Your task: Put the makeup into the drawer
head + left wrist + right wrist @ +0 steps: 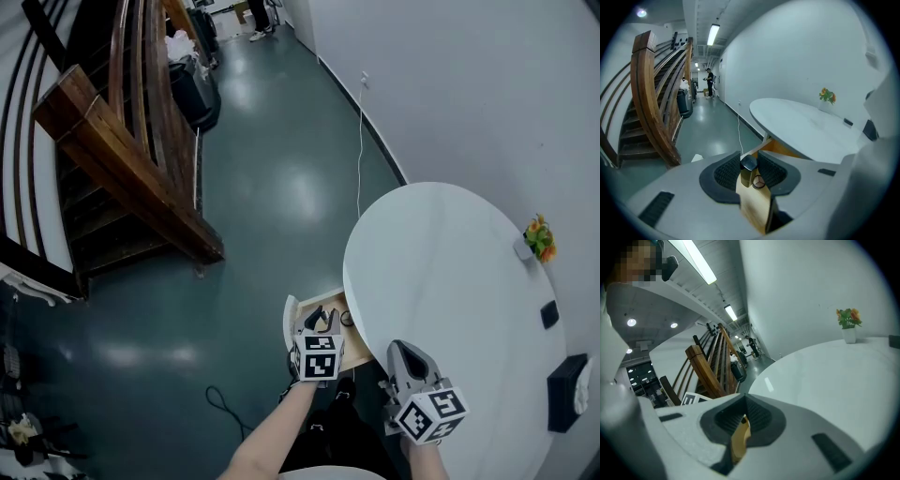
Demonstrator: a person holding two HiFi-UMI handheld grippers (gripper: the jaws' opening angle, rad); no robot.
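Makeup bottle (pixel 749 169), dark-capped, sits clenched in the left gripper (pixel 320 324) over the open wooden drawer (pixel 355 348) at the round table's (pixel 450 281) near left edge; best lowered well inside before release; right gripper (pixel 404 354) hangs closed, empty

Wooden staircase (pixel 122 159) flanks glossy, perhaps painted, teal floor (pixel 281 187).

A wooden staircase (pixel 122 141) stands left of the round white table (pixel 450 281).
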